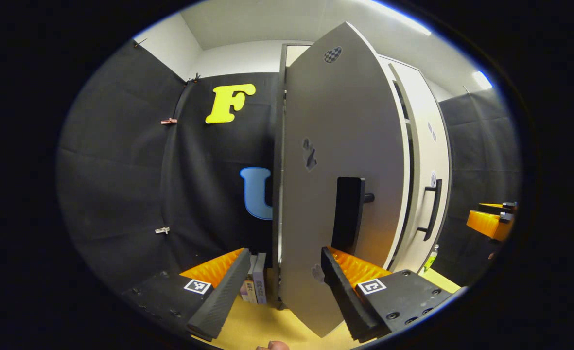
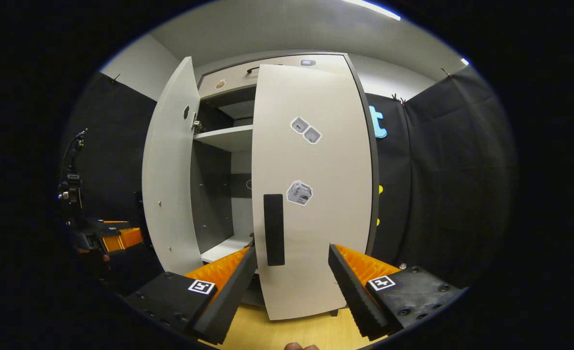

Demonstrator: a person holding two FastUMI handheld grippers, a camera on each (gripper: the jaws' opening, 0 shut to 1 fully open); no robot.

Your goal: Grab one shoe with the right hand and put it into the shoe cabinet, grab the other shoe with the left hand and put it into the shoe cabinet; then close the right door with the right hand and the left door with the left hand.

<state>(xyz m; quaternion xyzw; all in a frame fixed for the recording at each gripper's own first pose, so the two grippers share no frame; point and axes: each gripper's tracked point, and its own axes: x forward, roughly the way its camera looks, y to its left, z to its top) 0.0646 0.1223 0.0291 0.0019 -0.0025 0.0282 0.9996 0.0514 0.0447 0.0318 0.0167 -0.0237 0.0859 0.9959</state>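
The pale shoe cabinet's left door [image 1: 345, 136] stands partly open right in front of my left gripper [image 1: 285, 251]. That gripper is open, its fingers either side of the door's lower part, below the dark handle [image 1: 349, 214]. The right door [image 2: 316, 170] is almost shut, and its dark handle [image 2: 273, 228] hangs just above my open right gripper [image 2: 291, 248], which holds nothing. Between the two doors I see a shelf [image 2: 226, 138] and a dark interior; the doors hide most of the inside. The left door [image 2: 170, 184] swings outward in the right gripper view.
Black cloth walls close in both sides. A few small boxes [image 1: 255, 284] stand on the wooden floor [image 1: 267, 325] by the cabinet's left foot, and a small green bottle [image 1: 430, 257] by its right. The right gripper [image 1: 491, 221] shows far right, the left gripper [image 2: 107, 238] far left.
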